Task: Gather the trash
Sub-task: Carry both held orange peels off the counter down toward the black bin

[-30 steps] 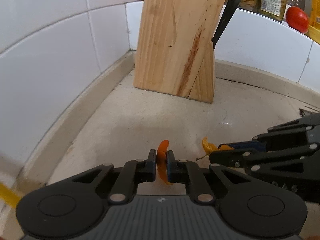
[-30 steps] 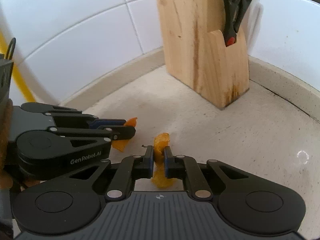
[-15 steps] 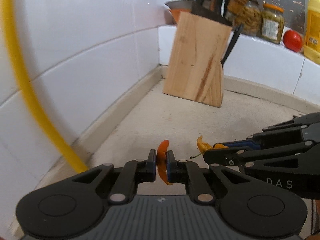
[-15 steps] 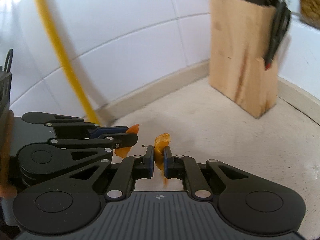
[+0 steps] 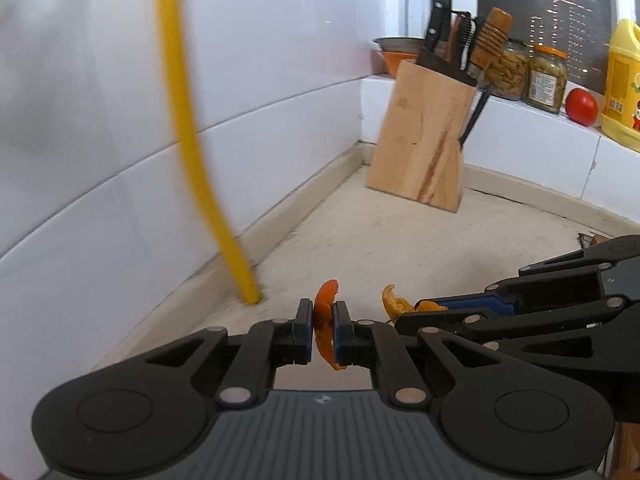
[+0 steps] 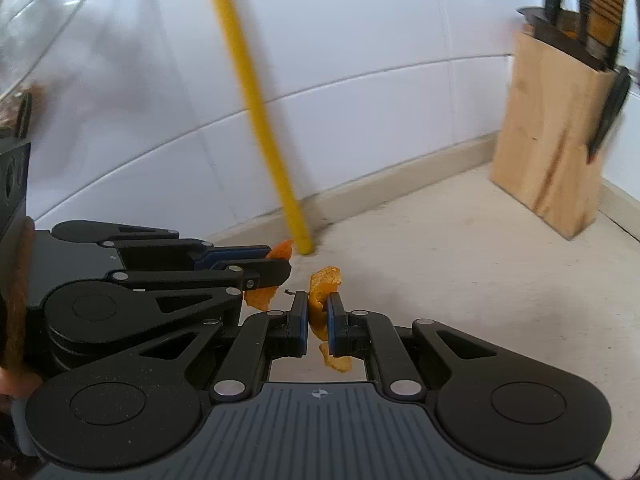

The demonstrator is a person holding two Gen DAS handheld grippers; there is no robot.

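Observation:
My left gripper (image 5: 321,320) is shut on a curled orange peel (image 5: 325,312) that sticks out above and below its pads. My right gripper (image 6: 318,312) is shut on a paler orange peel (image 6: 322,288), with a scrap hanging under the jaws. Both grippers hang side by side above the beige counter (image 5: 420,248). In the left wrist view the right gripper (image 5: 404,310) enters from the right with its peel (image 5: 394,300). In the right wrist view the left gripper (image 6: 276,266) enters from the left with its peel (image 6: 260,298).
A wooden knife block (image 5: 424,136) with knives and scissors stands in the far corner. A yellow pipe (image 5: 188,140) runs down the white tiled wall to the counter. On the ledge at the back right are jars (image 5: 546,78), a tomato (image 5: 581,107) and a yellow bottle (image 5: 624,84).
Both grippers have pulled back from the knife block and risen, each keeping its peel. The block now looks small and far, and the yellow pipe has come into view.

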